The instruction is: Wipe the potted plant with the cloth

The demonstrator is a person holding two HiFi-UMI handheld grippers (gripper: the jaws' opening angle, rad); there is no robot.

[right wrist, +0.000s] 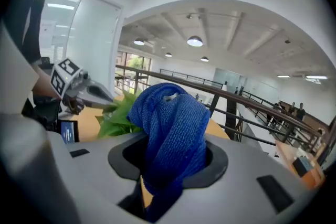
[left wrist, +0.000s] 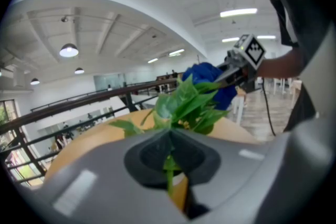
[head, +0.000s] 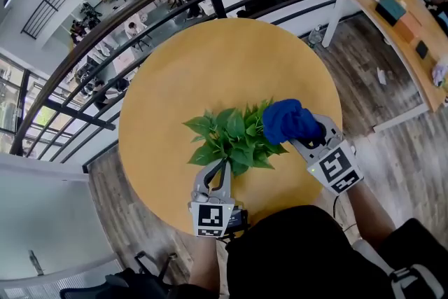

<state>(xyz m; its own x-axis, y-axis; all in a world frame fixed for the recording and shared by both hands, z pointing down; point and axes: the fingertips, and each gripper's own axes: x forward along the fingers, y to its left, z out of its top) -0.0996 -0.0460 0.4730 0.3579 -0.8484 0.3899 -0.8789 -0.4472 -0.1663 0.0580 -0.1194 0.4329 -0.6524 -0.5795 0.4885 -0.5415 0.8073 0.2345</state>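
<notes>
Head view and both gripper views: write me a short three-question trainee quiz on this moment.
1. True or false: the right tool holds the blue terry cloth.
2. The left tool is shut on: A a stem of the green leafy potted plant; B the cloth; C nothing.
3. What does the plant stand on?
Key: 1 true; 2 A; 3 the round yellow wooden table.

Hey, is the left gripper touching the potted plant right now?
Touching. The left gripper view shows the left gripper with its jaws shut on a green stem of the potted plant; in the head view its tips sit among the leaves.
</notes>
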